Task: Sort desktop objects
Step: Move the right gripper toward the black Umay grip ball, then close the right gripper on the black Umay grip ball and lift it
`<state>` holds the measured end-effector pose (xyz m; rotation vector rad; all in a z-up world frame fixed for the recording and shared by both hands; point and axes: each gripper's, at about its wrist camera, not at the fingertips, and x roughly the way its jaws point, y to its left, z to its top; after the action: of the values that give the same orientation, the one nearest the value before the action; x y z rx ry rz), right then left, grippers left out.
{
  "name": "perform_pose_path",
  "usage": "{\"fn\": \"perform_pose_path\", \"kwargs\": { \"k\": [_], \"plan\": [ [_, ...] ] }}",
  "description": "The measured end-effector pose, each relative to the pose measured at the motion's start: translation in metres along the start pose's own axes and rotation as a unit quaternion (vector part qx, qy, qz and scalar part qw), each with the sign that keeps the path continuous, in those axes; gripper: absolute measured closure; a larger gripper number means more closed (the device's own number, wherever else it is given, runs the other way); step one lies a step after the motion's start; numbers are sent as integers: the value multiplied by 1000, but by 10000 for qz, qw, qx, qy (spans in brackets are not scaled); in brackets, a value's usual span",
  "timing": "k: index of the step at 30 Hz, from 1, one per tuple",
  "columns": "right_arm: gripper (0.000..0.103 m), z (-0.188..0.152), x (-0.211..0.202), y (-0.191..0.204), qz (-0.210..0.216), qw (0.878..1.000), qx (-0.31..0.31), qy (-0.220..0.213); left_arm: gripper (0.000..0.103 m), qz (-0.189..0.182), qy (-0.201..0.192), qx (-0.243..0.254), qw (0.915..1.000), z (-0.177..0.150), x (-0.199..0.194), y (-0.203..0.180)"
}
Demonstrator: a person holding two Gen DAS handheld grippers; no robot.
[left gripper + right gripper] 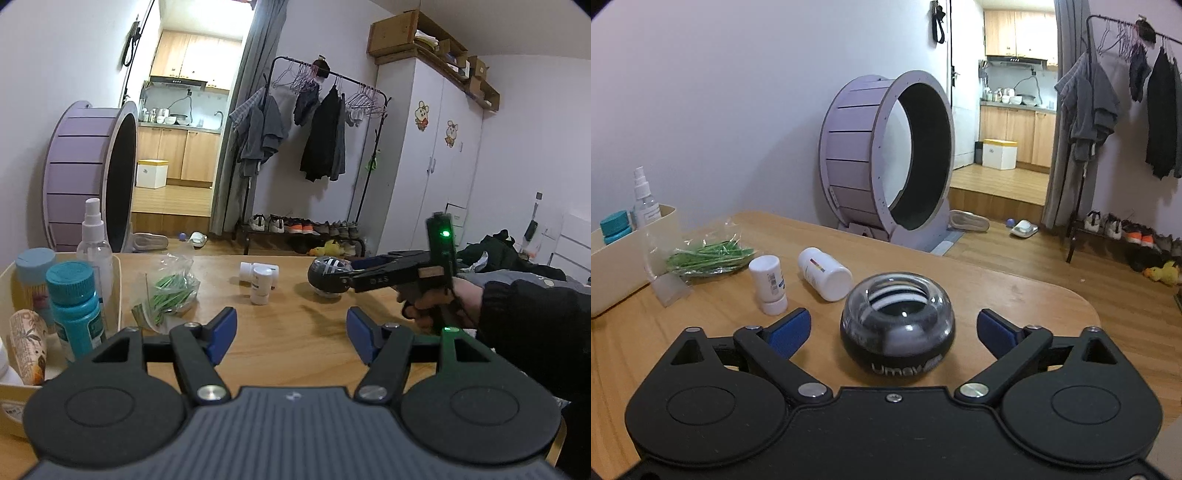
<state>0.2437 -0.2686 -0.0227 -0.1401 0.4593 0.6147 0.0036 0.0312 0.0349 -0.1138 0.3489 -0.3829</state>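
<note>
A: Where does the round black gyro ball with the clear domed top sit?

B: On the wooden table, between the spread blue-padded fingers of the right gripper. The jaws stand wide apart and neither pad touches it.

A: And the left gripper?

B: Also spread wide, holding nothing, hovering over bare tabletop.

A: What lies beyond the ball?

B: Just behind it a white plastic bottle on its side, and beside that a small white tube standing on its cap. Farther left, a clear bag of green sticks rests next to a cream storage bin, which holds a teal-capped bottle and a clear spray bottle.
</note>
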Motion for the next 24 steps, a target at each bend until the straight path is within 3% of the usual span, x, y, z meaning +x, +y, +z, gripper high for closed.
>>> {"fn": "perform_pose_path", "kwargs": {
  "k": [3,7,11,24],
  "plan": [
    [31,3,9,1,-45,9997,-18,241,38,5,38,13,10000,-1,-1,0],
    [32,0,3,4,-40,9996,-4,282,38,40,42,-4,10000,0,-4,1],
    [32,-4,-14,18,236,9988,-15,435,38,82,41,-43,9999,1,-7,3],
    [32,-29,-84,120,1326,9868,-553,742,38,34,252,96,9996,-5,-15,-1]
  ]
}}
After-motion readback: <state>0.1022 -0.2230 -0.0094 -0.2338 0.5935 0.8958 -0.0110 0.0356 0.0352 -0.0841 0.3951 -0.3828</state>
